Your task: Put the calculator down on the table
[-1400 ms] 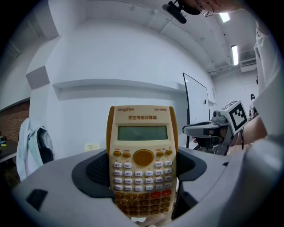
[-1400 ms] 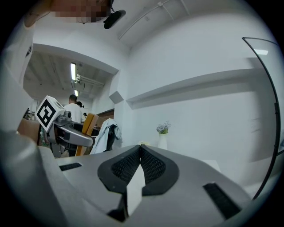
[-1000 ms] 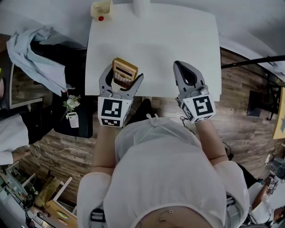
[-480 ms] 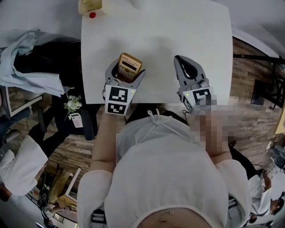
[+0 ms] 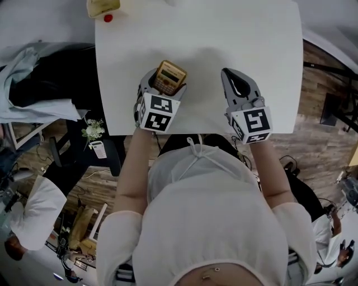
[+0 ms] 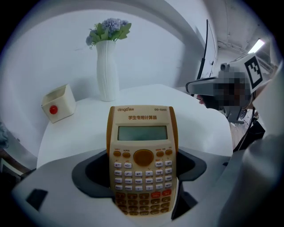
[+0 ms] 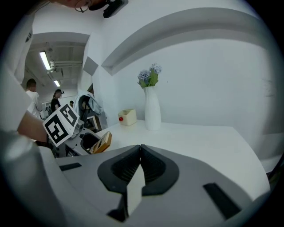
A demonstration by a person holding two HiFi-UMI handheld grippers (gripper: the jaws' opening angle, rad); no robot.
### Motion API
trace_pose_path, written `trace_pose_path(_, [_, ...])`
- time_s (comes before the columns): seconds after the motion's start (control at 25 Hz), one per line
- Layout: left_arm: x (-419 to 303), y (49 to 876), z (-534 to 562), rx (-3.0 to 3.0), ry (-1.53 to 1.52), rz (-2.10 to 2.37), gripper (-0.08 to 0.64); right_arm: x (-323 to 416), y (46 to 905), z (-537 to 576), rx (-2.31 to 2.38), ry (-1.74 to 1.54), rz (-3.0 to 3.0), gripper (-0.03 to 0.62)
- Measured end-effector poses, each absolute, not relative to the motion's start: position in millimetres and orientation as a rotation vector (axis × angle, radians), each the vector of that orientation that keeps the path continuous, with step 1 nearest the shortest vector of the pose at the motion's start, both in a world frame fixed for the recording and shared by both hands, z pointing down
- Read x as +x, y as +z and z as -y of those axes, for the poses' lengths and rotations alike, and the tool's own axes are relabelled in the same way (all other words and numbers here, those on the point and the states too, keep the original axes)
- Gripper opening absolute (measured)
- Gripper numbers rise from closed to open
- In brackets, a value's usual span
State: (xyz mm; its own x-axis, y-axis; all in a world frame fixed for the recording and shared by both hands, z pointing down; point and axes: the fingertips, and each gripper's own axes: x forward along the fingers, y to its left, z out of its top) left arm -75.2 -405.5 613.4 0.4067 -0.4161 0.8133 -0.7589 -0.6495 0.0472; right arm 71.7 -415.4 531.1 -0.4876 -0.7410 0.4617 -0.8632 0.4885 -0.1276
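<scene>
An orange and cream calculator [image 6: 142, 159] stands nearly upright between the jaws of my left gripper [image 6: 141, 177], which is shut on its lower half. In the head view the calculator [image 5: 169, 77] is above the near left part of the white table [image 5: 207, 33], held by the left gripper [image 5: 162, 89]. My right gripper [image 5: 238, 78] is over the table to the right, jaws pressed together with nothing between them. In the right gripper view the right gripper [image 7: 140, 153] is shut and the calculator [image 7: 102, 142] shows at the left.
A white vase with flowers [image 6: 108, 66] and a small cream box with a red button [image 6: 57, 104] stand at the table's far side. The box [image 5: 102, 8] lies at the far left corner in the head view. A chair with cloth [image 5: 39, 84] is left of the table.
The left gripper has carried the calculator forward and slightly right over the table, tipping it more upright. The right gripper has barely moved.
</scene>
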Motion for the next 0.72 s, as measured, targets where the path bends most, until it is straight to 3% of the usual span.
trace_pose_path(0.32, [-67.9,633.7,404.8,2.173,1.284,0.908,0.408,73.9,536.8,422.2,1.353,0.529,2.391,0.006])
trace_pose_path(0.72, [-67.2,634.7,404.4,2.219,1.209,0.899,0.407,75.5,533.3,422.7,1.357,0.53,2.395,0.006])
